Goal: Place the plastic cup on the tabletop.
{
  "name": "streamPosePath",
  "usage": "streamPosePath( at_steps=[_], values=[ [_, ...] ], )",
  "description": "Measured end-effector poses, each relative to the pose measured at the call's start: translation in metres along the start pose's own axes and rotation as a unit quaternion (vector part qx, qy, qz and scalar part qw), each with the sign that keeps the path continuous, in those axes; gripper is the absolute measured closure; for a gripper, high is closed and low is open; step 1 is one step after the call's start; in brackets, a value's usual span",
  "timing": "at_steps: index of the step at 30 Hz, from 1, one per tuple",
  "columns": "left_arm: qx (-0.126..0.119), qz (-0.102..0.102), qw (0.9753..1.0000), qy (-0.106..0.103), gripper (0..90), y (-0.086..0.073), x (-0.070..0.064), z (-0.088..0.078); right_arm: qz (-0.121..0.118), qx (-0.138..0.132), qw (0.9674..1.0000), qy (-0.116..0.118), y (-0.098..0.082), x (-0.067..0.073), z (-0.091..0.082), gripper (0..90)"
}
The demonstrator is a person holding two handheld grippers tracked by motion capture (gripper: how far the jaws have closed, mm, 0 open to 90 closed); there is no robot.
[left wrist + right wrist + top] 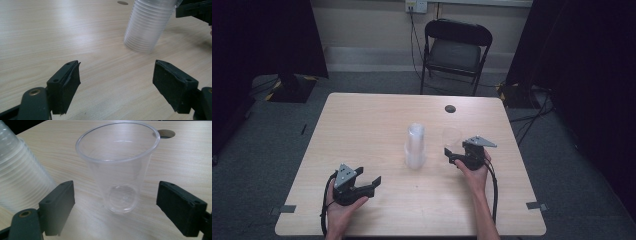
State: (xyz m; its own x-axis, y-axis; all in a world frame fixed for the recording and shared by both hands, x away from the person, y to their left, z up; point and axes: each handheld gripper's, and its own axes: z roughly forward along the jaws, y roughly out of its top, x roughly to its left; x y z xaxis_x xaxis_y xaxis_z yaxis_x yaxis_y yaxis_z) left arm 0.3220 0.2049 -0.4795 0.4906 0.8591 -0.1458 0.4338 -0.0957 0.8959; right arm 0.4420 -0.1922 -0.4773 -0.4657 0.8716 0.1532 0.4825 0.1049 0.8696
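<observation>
Right gripper [451,153] held low over the table [362,130], jaws wide apart, clear plastic cup [119,170] standing upright just ahead, untouched. Stack of plastic cups [415,146] upright at mid-table, just left of the single cup. Left gripper [368,177] resting near the front edge, forearm straight, jaws spread on nothing.

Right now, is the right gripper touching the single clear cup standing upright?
Apart. In the right gripper view the single cup stands ahead of the right gripper, with bare table showing between each pad and its wall.
</observation>
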Motion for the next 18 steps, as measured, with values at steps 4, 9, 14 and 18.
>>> streamPosePath(
  at_steps=[4, 9, 14, 18],
  values=[
    [0.002, 0.000, 1.0000, 0.004, 21.7, 0.000, 0.002, 0.000, -0.001, -0.010, 1.0000, 0.000, -0.001, 0.004, -0.008, 14.7],
    [0.003, -0.003, 1.0000, 0.003, 21.0, -0.001, 0.002, 0.000, 0.001, -0.014, 0.9999, 0.000, -0.005, 0.008, -0.017, 15.3],
    [0.003, -0.001, 1.0000, 0.003, 21.0, -0.001, 0.003, -0.001, 0.000, -0.016, 0.9999, 0.000, -0.009, 0.012, -0.025, 15.3],
    [0.004, -0.002, 1.0000, 0.004, 21.0, -0.001, 0.003, -0.001, 0.000, -0.018, 0.9998, 0.003, -0.011, 0.017, -0.031, 15.3]
  ],
)
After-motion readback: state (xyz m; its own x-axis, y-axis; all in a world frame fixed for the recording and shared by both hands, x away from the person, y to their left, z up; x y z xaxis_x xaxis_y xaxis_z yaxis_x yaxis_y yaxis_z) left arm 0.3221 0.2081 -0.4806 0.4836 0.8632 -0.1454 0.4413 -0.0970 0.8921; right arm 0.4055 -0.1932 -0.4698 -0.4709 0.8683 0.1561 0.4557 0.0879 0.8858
